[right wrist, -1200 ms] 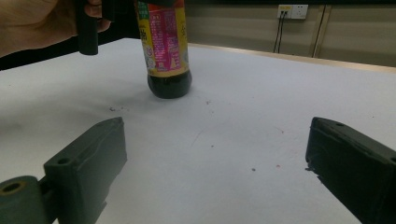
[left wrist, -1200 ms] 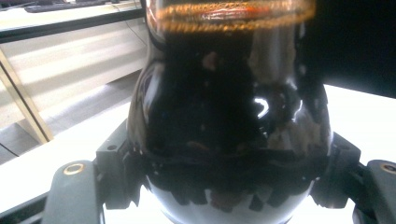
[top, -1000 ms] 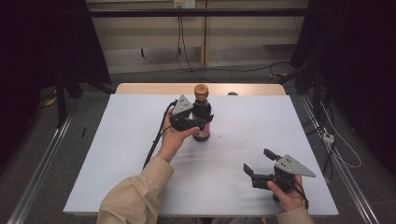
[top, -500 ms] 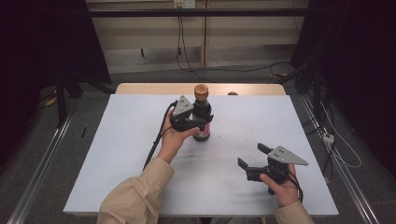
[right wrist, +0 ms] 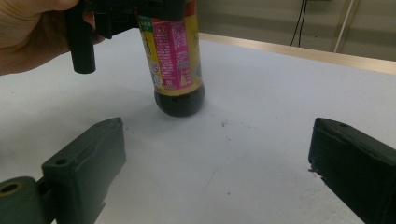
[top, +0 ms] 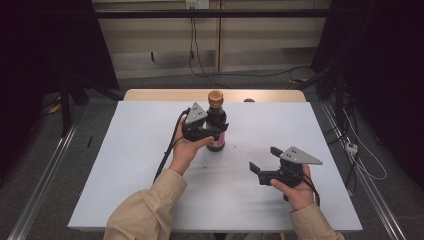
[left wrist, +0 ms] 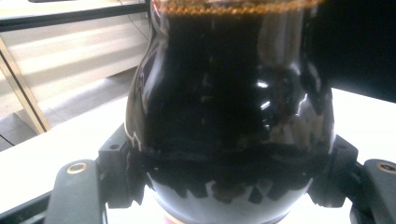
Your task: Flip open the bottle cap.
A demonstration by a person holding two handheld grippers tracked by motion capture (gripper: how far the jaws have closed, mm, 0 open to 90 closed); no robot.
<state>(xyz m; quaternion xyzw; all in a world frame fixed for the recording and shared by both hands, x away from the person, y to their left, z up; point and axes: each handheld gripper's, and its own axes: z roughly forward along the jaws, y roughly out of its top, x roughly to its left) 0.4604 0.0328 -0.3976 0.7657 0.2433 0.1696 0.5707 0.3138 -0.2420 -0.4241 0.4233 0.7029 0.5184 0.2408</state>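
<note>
The right gripper sits nearest the person, jaws spread wide and empty, aimed at the bottle ahead of it and well apart. Beyond, the left gripper clamps that upright bottle around its dark belly above the label. A good approach would likely run level toward the orange cap, above the left gripper's jaws.

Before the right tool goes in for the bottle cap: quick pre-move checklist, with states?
1. Left tool clamped on the dark sauce bottle: ok, jaws press both sides of its body.
2. Bottle base on the table: ok.
3. Bottle upright: ok.
4. Orange cap exposed from above: ok.
5. Right tool open and empty: ok.
6. Table between right tool and bottle free of things: ok.
</note>
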